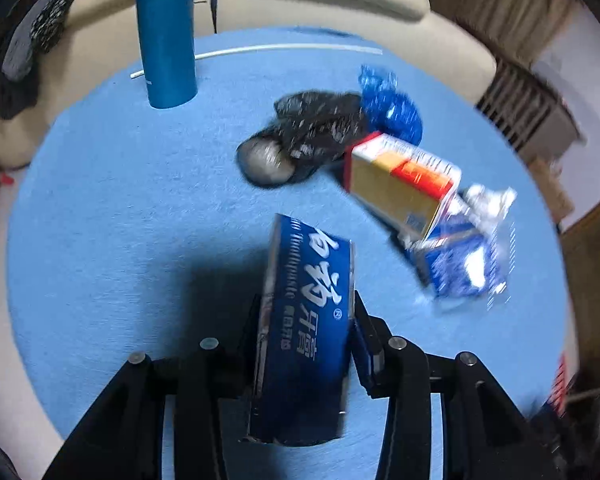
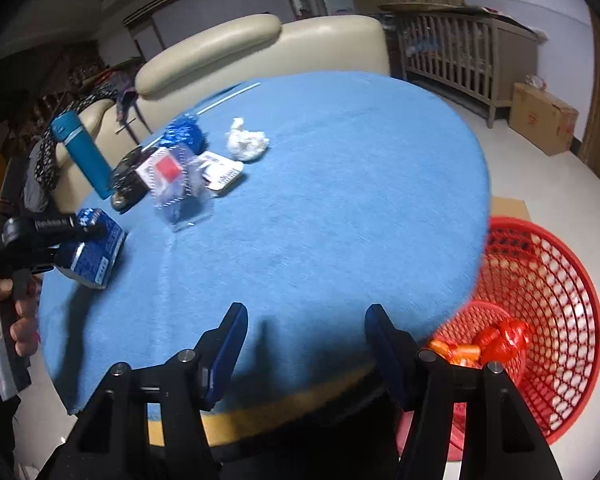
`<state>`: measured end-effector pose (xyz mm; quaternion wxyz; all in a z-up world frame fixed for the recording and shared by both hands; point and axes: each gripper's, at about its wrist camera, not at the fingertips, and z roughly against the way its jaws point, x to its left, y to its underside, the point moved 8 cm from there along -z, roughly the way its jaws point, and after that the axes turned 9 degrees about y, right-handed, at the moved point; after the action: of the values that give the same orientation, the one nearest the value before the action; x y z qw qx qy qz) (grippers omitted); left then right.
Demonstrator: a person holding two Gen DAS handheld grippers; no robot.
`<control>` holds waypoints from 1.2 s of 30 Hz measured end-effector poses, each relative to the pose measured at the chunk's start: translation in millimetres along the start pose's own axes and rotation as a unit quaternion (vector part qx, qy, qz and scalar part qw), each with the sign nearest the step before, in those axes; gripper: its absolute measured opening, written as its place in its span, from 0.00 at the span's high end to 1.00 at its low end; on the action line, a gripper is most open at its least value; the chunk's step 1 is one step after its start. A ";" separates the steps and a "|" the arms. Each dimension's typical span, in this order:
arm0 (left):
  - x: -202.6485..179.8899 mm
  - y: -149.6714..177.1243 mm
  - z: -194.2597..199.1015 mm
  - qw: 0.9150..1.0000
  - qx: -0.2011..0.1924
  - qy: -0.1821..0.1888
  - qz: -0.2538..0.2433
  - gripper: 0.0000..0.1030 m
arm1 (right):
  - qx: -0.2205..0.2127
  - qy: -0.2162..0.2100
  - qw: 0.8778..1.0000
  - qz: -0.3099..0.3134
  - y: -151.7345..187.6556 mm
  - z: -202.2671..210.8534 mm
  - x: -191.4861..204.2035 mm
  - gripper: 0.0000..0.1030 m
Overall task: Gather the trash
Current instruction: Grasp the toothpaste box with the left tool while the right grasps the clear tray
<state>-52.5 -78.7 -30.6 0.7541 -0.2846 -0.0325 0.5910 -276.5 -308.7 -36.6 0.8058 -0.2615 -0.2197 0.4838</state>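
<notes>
Nearest, we see our left gripper [image 1: 306, 320] clamped on one dark blue cardboard toothpaste box [image 1: 304, 340], held just above the round table's blue cloth [image 1: 120, 208]. Our right gripper [image 2: 306, 332] hangs over the table's near edge, jaws apart with nothing between them. Beside it on the floor stands one red plastic mesh basket [image 2: 560, 280] holding two crumpled wrappers, one orange and one red. Farther off, one loose cluster of trash lies: one yellow-and-red carton [image 1: 404, 180], one clear plastic packet [image 1: 460, 264], one black sock [image 1: 312, 132], one white paper wad [image 2: 246, 140]. One teal bottle [image 1: 166, 36] stands beyond.
</notes>
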 end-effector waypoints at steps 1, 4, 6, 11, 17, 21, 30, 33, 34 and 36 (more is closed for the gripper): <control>2.9 1.4 -1.4 1.000 0.003 -0.012 -0.005 0.56 | -0.002 -0.002 1.000 0.005 -3.3 -0.2 4.9 0.37; 13.5 13.0 -7.4 0.999 0.019 -0.042 -0.019 0.42 | -0.010 -0.015 1.000 0.023 -23.0 -2.9 27.9 0.37; 16.5 18.9 -11.0 0.999 0.023 -0.026 -0.010 0.43 | -0.021 -0.027 0.999 0.042 -42.5 -5.7 49.6 0.37; 14.7 26.4 -4.8 1.000 -0.001 -0.001 -0.026 0.60 | -0.021 -0.050 0.996 0.072 -76.8 -24.8 98.7 0.37; 27.5 39.4 8.9 0.999 -0.021 0.013 -0.022 0.60 | 0.003 -0.050 0.994 0.101 -91.9 -65.3 144.6 0.37; 37.6 48.6 14.8 0.999 -0.023 0.021 -0.018 0.60 | 0.027 -0.051 0.993 0.105 -86.5 -89.1 152.2 0.42; 22.5 47.1 13.0 0.999 -0.026 0.014 -0.026 0.60 | 0.007 -0.074 0.996 0.051 -83.4 -55.3 124.9 0.57; 8.8 53.0 19.0 0.999 -0.026 0.012 -0.041 0.60 | 0.000 -0.076 0.996 0.035 -75.0 -40.9 111.2 0.57; 5.6 54.1 20.8 0.999 -0.027 0.011 -0.045 0.60 | -0.001 -0.078 0.997 0.030 -72.9 -37.0 107.0 0.57; -3.4 56.8 27.4 0.998 -0.032 0.006 -0.056 0.60 | -0.007 -0.081 0.997 0.021 -67.8 -26.7 97.3 0.57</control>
<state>-113.7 -63.2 -33.3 0.7766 -0.3093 -0.0626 0.5452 -172.8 -254.0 -4.2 0.7735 -0.2315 -0.2817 0.5184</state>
